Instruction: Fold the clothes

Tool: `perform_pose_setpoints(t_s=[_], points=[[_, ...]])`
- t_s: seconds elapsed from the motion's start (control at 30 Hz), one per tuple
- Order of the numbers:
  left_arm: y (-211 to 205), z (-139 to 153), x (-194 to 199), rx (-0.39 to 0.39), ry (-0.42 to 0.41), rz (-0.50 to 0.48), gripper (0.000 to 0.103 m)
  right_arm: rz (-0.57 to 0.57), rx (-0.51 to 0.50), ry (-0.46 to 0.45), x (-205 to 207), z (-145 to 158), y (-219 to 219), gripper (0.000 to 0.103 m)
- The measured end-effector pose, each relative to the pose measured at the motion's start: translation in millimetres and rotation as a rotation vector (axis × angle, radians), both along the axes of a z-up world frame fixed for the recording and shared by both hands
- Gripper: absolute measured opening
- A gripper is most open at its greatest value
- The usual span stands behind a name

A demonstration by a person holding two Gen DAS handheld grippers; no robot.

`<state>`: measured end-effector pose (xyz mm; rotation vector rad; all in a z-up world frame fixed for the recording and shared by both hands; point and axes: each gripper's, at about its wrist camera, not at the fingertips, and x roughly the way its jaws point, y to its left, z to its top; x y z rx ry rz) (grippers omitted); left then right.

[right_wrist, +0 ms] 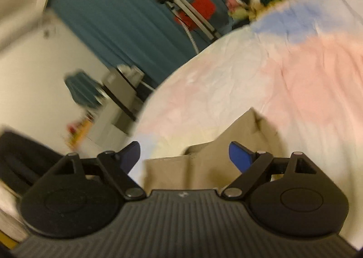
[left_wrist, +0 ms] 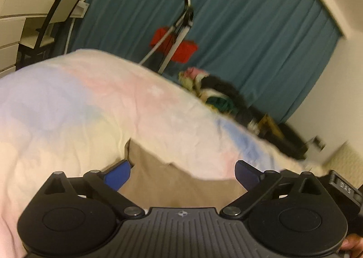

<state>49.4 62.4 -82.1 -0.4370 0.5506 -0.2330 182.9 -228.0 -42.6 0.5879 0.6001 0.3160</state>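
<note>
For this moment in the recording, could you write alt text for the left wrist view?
The left gripper hangs with its blue-padded jaws wide open over a tan garment lying on a bed with a pastel cover. Beyond the bed are a pile of clothes, a teal curtain and a red object on a metal stand; the picture is motion-blurred.

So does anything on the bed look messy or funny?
Yes. A jumbled heap of clothes sits unfolded at the bed's far edge. The tan garment lies flat on the pastel bedspread.
</note>
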Motion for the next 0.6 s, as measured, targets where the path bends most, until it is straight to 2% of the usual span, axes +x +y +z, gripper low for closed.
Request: perform_pose_setpoints(t_s=[0.07, 0.2, 0.27, 0.3, 0.37, 0.43, 0.5, 0.6], points=[[-9, -14, 14, 0.055, 0.034, -0.016, 0.099, -0.001, -0.103, 0.038, 17, -15, 14, 0.074], [-27, -48, 41, 0.201, 0.108, -0.019, 0.096, 0.005, -0.251, 0.099, 47, -49, 34, 0.068], [-32, -57, 44, 0.247, 0.126, -0.024, 0.096, 0.011, -0.285, 0.107, 49, -59, 38, 0.064], [-33, -59, 44, 0.26, 0.127, -0.027, 0.096, 0.013, -0.297, 0.103, 47, -60, 38, 0.062], [-35, -61, 41, 0.28, 0.13, -0.033, 0.094, 0.012, -0.308, 0.095, 38, -53, 38, 0.047], [-33, -52, 23, 0.281, 0.113, -0.04, 0.094, 0.006, -0.277, 0.094, 25, -43, 35, 0.04], [-31, -43, 0, 0.283, 0.093, -0.051, 0.095, 0.007, -0.258, 0.093, 7, -31, 33, 0.038], [-31, -36, -25, 0.261, 0.098, -0.071, 0.095, 0.033, -0.285, 0.097, -22, -22, 37, 0.038]])
